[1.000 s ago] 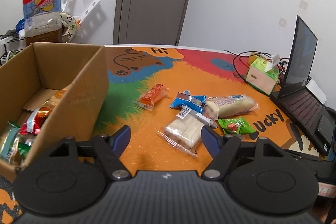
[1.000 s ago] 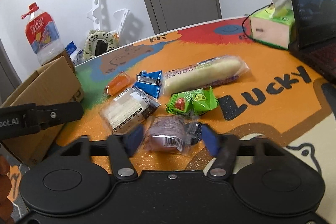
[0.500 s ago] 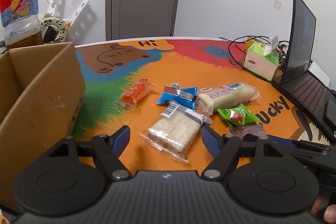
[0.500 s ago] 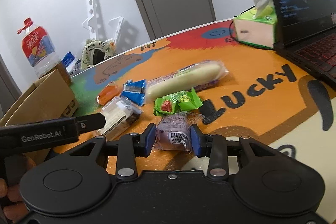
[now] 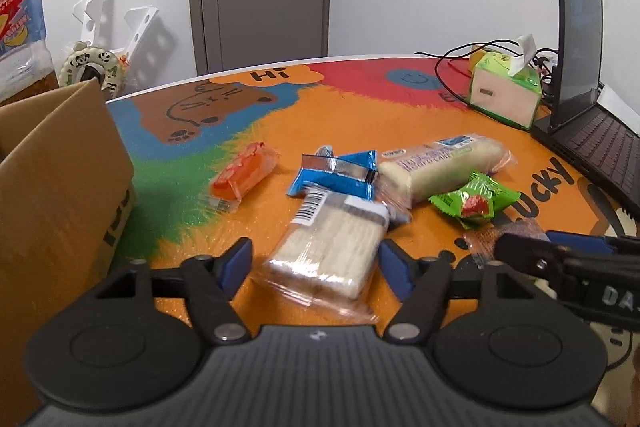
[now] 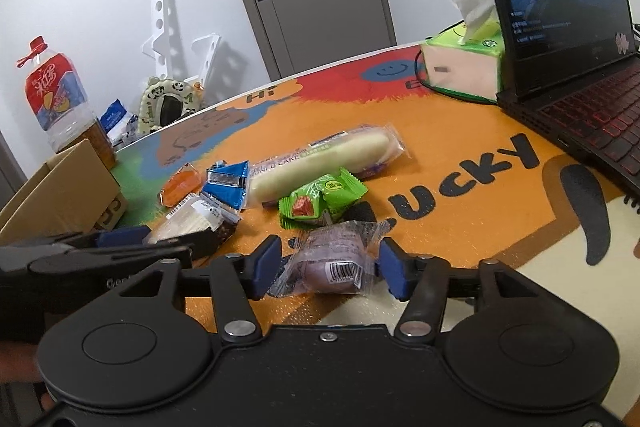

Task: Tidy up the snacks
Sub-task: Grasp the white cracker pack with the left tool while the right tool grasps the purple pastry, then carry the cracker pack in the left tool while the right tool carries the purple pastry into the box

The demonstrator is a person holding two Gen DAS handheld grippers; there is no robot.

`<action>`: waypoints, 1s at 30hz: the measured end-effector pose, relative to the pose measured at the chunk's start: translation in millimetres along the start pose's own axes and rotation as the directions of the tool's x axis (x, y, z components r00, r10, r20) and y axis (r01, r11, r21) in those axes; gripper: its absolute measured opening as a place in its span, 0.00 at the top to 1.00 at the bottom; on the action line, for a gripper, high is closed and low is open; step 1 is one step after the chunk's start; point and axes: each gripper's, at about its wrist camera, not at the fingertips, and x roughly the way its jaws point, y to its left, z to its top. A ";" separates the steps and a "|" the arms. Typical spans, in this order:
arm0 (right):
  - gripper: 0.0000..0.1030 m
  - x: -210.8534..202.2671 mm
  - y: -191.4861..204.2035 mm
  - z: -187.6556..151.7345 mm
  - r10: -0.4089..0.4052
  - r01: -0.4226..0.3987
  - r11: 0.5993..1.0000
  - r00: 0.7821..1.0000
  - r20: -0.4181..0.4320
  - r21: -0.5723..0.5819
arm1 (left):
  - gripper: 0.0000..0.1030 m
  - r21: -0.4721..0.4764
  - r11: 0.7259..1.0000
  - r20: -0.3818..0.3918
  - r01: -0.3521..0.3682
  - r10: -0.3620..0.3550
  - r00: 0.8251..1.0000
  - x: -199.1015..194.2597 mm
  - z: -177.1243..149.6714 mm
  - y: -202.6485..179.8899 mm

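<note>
We are holding our left gripper [image 5: 316, 264] with its jaws wide apart, straddling the wafer pack [image 5: 330, 243] that is lying flat on the mat [image 5: 400, 107]; neither pad is touching the wrapper, so we are lining up rather than gripping. Our right gripper [image 6: 329, 268] is doing the same thing, jaws spread on either side of the purple bun [image 6: 334, 259], with the crinkled wrapper ends just reaching the pads. Both packs are sitting squarely between the fingers, likely so a plain squeeze can catch each across its width. Moving outward, we are seeing the green candy [image 6: 322, 197] just beyond the bun, the long cake [image 6: 320, 163] behind it, the blue packet [image 5: 336, 177] resting on the wafer pack's far end, and the orange snack [image 5: 242, 177] lying apart toward the box [image 5: 60, 179]. That box is standing open at our left, probably where these snacks are headed. The laptop [image 6: 560, 7] and tissue box [image 6: 464, 67] are staying well clear.
</note>
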 end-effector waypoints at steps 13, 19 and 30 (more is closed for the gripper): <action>0.63 -2.3 19.0 -3.7 -0.001 0.001 0.998 1.000 -0.002 -0.068 | 0.57 -0.045 0.998 -0.005 0.049 -0.049 0.999 -25.6 -13.2 12.7; 0.63 -18.8 33.1 0.0 0.048 -0.046 0.996 0.998 0.034 -0.077 | 0.57 -0.099 0.994 0.038 0.052 -0.049 0.998 -55.1 -14.1 23.9; 0.63 -40.0 66.5 10.9 0.113 -0.102 0.988 0.988 0.100 -0.114 | 0.57 -0.177 0.983 0.153 0.051 -0.024 0.988 -109.5 -2.9 48.5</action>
